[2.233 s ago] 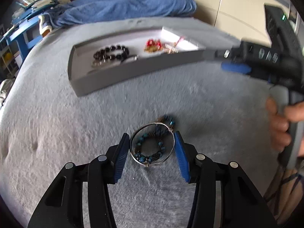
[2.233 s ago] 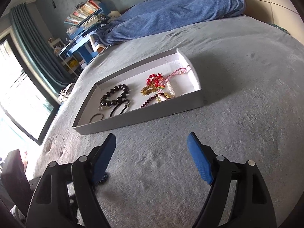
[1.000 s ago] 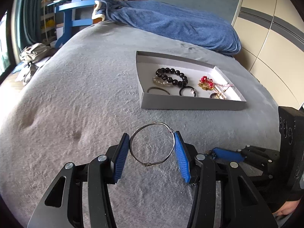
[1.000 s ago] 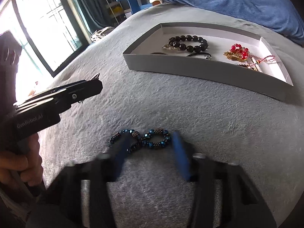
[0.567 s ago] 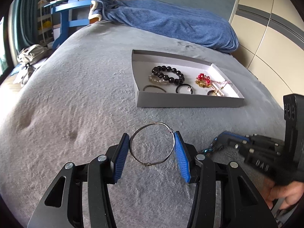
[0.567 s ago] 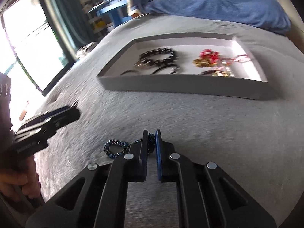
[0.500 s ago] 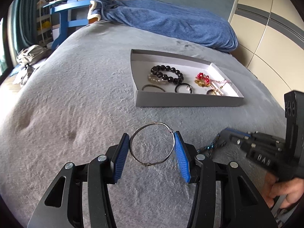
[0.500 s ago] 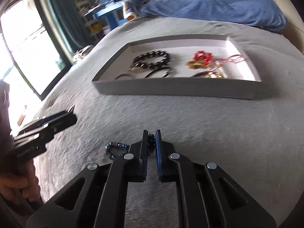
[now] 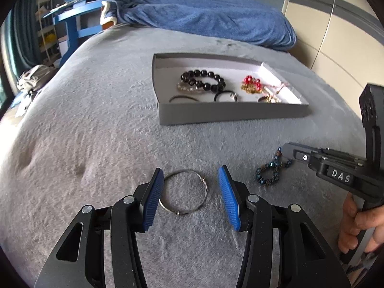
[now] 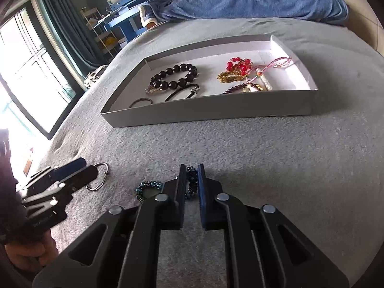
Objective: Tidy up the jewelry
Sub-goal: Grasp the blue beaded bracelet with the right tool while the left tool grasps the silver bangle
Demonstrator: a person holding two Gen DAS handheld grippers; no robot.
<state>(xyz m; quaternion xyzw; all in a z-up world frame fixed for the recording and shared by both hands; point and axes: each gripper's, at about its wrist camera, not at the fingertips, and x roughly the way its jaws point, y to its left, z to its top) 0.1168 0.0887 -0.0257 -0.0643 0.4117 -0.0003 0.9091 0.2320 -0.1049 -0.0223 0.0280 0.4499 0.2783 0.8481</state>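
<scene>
A thin silver wire bangle (image 9: 183, 193) lies on the grey bedspread between the jaws of my left gripper (image 9: 190, 192), which is open; the bangle touches the left pad and stands clear of the right one. It also shows in the right wrist view (image 10: 99, 176). My right gripper (image 10: 191, 180) is shut on a blue beaded bracelet (image 10: 148, 188), whose loose loop hangs to the left; in the left wrist view the bracelet (image 9: 270, 171) trails from that gripper (image 9: 288, 150). A grey open box (image 9: 228, 115), also in the right wrist view (image 10: 211, 111), holds several pieces, among them a black bead bracelet (image 9: 204, 80) and a red bead piece (image 10: 237, 66).
A blue blanket (image 9: 204, 21) lies across the far end of the bed. A blue desk and shelves (image 9: 76, 19) stand beyond the bed at the left. A window (image 10: 31, 72) is at the left in the right wrist view. A pale wardrobe (image 9: 336, 24) stands at the right.
My left gripper has opened and the silver bangle now rests loose between its jaws. My right gripper closed on the blue beaded bracelet and still holds it.
</scene>
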